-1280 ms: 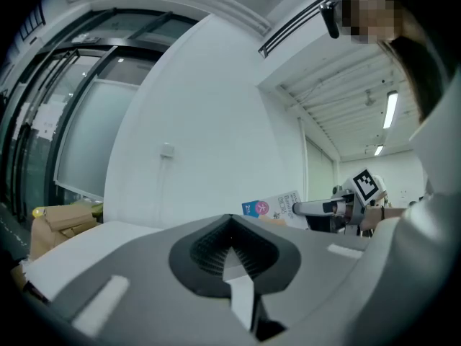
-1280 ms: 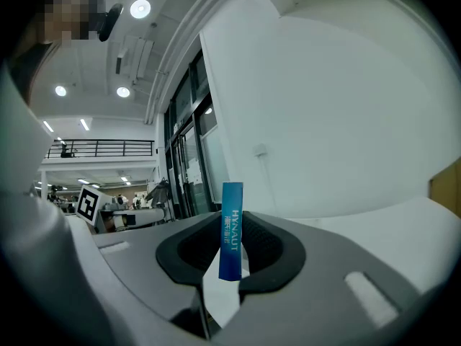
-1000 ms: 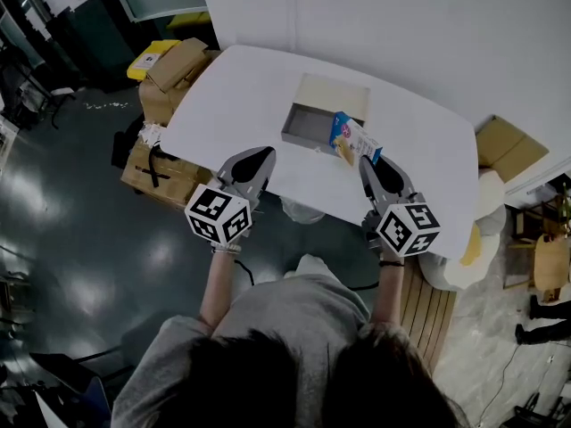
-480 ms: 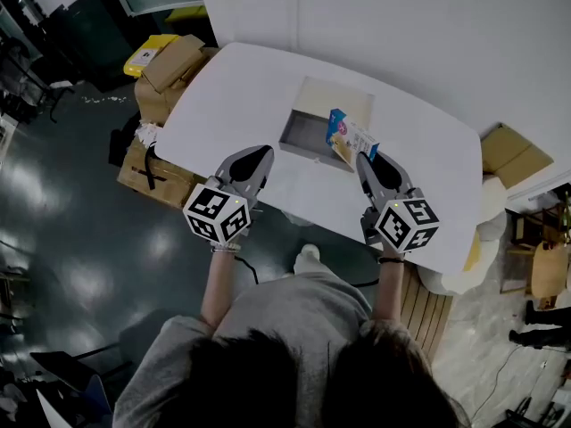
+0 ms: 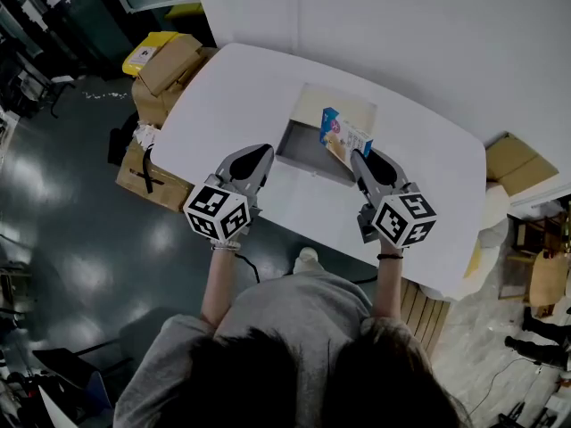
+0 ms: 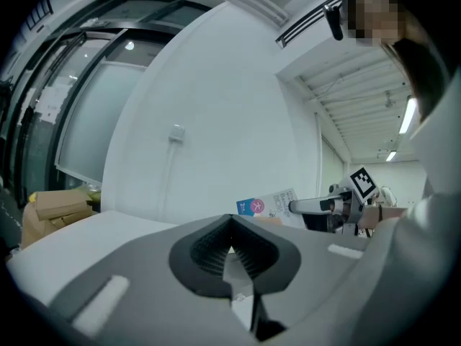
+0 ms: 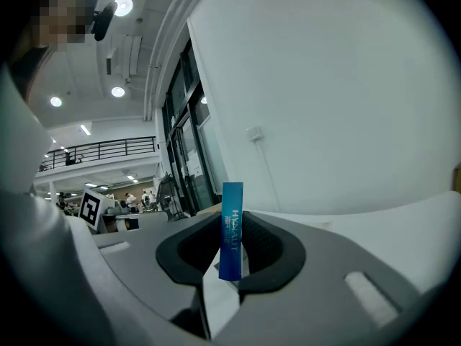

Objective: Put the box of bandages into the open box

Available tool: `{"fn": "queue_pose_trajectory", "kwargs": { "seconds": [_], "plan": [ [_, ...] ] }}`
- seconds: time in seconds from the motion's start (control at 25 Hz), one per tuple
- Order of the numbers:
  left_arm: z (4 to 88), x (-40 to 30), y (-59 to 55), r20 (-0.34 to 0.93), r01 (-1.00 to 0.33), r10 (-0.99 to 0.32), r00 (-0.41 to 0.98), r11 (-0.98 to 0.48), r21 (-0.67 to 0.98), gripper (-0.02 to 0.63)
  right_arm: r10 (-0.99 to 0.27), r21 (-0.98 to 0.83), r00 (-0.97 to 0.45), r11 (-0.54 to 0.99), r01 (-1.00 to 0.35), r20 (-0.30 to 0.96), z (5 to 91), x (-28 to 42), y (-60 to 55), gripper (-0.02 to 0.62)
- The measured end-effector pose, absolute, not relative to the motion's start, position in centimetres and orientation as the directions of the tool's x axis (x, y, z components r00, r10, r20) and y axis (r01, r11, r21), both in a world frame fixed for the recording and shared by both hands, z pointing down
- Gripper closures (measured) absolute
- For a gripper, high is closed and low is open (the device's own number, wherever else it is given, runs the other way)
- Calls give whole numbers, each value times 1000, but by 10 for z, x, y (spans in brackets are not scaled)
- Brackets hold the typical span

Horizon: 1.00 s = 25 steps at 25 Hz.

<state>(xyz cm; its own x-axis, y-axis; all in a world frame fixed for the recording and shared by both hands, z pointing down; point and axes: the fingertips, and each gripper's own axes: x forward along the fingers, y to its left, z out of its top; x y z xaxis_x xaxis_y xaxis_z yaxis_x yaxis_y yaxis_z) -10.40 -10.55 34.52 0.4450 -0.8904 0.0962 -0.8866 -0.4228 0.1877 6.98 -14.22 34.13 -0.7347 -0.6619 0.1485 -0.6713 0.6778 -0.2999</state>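
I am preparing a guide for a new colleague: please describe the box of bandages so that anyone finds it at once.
On the white table lies a plain grey open box. Over its right side, the right gripper is shut on the box of bandages. It alone is small, with blue-and-white print and a pink circle; the cartons on the floor are brown.

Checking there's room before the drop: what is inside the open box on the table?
The open box shows only a bare grey floor. The bandage box, held by the right gripper, hides its right end in the head view, so that part cannot be seen.
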Motion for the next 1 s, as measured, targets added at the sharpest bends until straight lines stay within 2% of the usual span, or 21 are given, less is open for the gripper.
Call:
{"fn": "queue_pose_trajectory", "kwargs": {
  "seconds": [1.0],
  "plan": [
    [400, -87, -163, 214, -871, -860, 464, -399, 287, 612, -527, -416, -808, 694, -588, 262, 388, 45, -191, 500]
  ]
}}
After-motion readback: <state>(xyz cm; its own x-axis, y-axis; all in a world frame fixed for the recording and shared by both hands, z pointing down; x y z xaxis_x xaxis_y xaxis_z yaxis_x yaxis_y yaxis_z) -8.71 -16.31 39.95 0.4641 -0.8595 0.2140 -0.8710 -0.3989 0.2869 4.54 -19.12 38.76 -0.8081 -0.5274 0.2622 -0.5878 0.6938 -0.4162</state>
